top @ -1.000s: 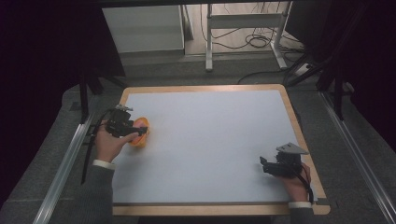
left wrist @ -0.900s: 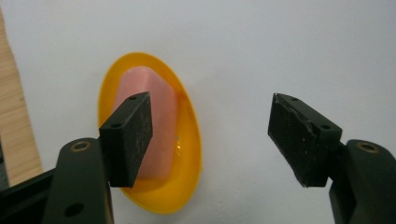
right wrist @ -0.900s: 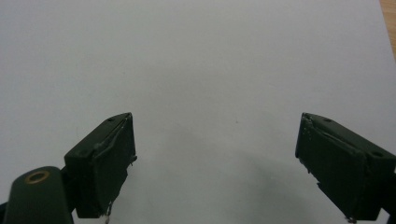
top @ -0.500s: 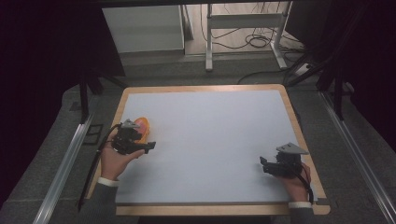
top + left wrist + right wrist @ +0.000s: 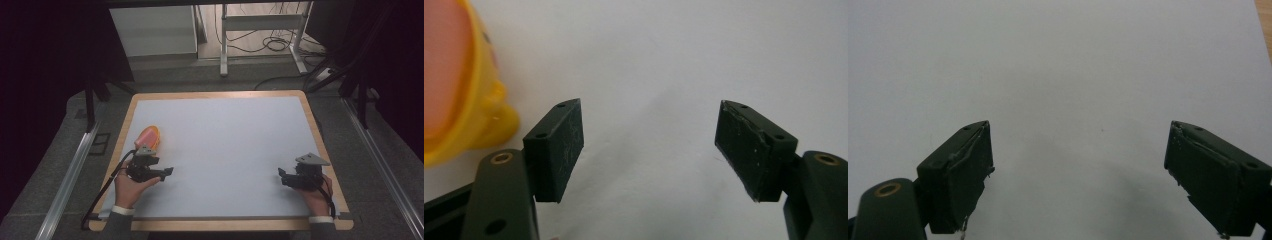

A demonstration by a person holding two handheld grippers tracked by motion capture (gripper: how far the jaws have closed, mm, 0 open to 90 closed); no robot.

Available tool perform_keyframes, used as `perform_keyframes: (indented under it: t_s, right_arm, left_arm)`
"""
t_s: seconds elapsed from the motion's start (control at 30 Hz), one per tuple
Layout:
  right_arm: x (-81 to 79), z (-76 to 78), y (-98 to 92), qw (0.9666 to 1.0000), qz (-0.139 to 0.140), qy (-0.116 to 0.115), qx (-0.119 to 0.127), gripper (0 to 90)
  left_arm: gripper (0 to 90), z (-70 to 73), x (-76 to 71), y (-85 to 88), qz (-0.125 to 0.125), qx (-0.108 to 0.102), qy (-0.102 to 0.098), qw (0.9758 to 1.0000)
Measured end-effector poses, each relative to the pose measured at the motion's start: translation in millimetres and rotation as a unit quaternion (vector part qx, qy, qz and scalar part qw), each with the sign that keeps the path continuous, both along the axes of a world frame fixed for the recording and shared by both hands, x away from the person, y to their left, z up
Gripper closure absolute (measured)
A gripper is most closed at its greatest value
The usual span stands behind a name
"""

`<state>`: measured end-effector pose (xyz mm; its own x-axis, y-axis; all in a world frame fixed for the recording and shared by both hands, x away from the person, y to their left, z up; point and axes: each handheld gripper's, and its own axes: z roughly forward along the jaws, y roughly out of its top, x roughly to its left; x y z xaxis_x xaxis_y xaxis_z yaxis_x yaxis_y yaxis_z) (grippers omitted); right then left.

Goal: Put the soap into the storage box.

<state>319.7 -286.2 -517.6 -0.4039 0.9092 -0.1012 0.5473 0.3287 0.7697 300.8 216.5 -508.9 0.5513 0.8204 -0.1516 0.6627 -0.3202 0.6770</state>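
A rounded, glossy orange-and-yellow plastic toy [image 5: 148,137] lies on the smooth white mat [image 5: 225,140] just beyond the left gripper [image 5: 649,145], outside its matte black jaws, which have just been opening and stand wide and empty, as do the right gripper's [image 5: 1078,175].

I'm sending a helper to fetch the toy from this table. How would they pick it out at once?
Look at the white mat on the wooden table, along its left edge about halfway up. There, just beyond the left gripper, lies a small rounded toy. It is the one coloured thing on the mat: yellow-orange with a pink face.
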Motion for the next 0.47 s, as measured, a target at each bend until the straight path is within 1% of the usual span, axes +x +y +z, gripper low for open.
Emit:
perform_keyframes:
  t_s: [0.07, 0.13, 0.27, 0.37, 0.4, 0.47]
  right_arm:
    - [-0.3, 0.5, 0.0, 1.0, 0.0, 0.0, 0.002, 11.9]
    - [-0.2, 0.5, -0.1, 1.0, -0.001, 0.0, 0.001, 11.9]
    - [-0.2, 0.4, 1.0, 1.0, 0.001, 0.0, -0.001, 11.9]
    - [-0.4, 1.3, 0.4, 1.0, 0.0, -0.003, -0.002, 11.9]
    - [-0.3, 1.8, -0.5, 1.0, -0.001, -0.005, -0.001, 11.9]
    - [-0.5, 2.9, -2.2, 1.0, -0.004, -0.009, 0.0, 11.9]
  left_arm:
    - [27.5, -3.6, -2.8, -1.6, -0.004, 0.007, 0.001, 1.0]
    - [27.4, -5.6, -4.6, -1.2, -0.001, 0.002, 0.002, 1.0]
    - [26.8, -4.4, -6.2, 0.1, -0.001, -0.001, -0.001, 1.0]
    - [26.4, -2.8, -9.4, 1.3, -0.003, -0.003, -0.013, 0.9999]
    - [26.3, -2.4, -10.2, 2.2, -0.003, -0.001, -0.016, 0.9999]
    - [26.3, -2.6, -10.5, 5.0, 0.0, -0.004, -0.018, 0.9998]
